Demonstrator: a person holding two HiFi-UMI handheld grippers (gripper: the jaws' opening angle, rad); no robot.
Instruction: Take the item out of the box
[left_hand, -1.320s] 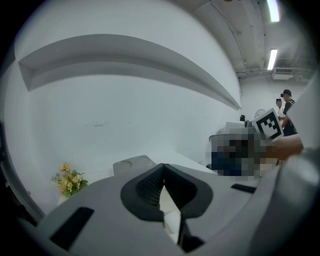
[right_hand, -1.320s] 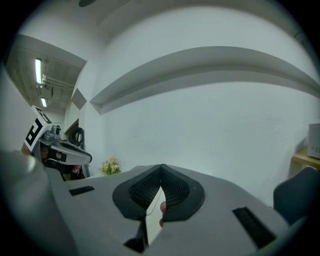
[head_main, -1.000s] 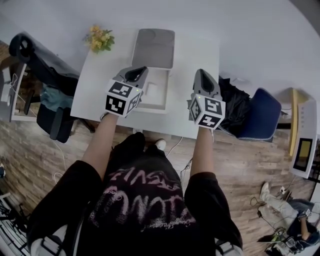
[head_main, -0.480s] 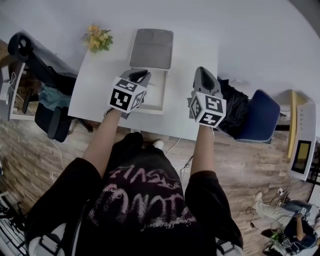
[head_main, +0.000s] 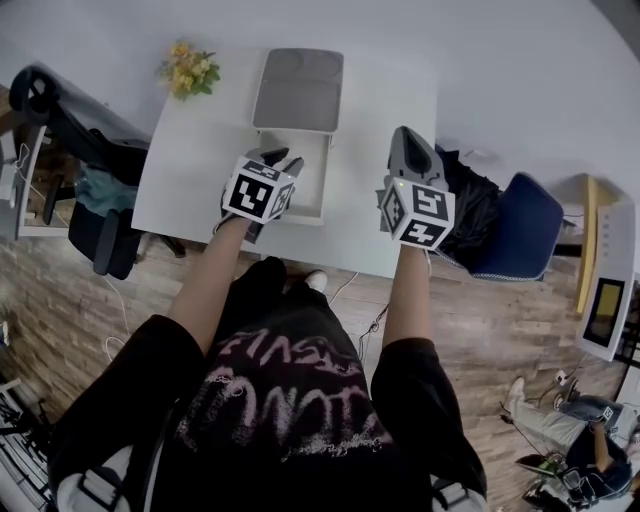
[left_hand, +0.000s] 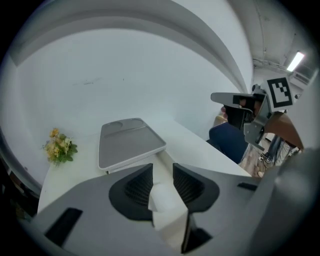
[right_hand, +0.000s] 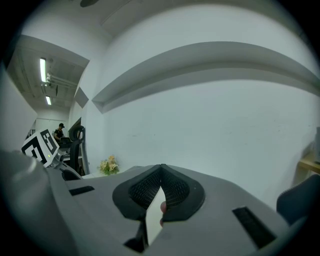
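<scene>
An open white box (head_main: 308, 190) lies on the white table (head_main: 190, 170), its grey lid (head_main: 298, 88) folded back toward the wall. My left gripper (head_main: 272, 157) hangs over the box's near part, tilted down into it. In the left gripper view its jaws (left_hand: 162, 167) are opening, with a clear gap; only white shows between the pads, and I cannot tell an item from the box. The lid (left_hand: 131, 142) lies just beyond the tips. My right gripper (head_main: 405, 140) is held above the table's right side, shut and empty (right_hand: 161, 167), facing the wall.
Yellow flowers (head_main: 188, 72) stand at the table's far left corner. A black office chair (head_main: 60, 110) is left of the table. A blue chair (head_main: 520, 230) with dark cloth (head_main: 465, 215) stands at the right. The table's near edge runs just under both grippers.
My left gripper has tipped further down over the box's base and drawn slightly nearer. The right gripper has hardly moved.
</scene>
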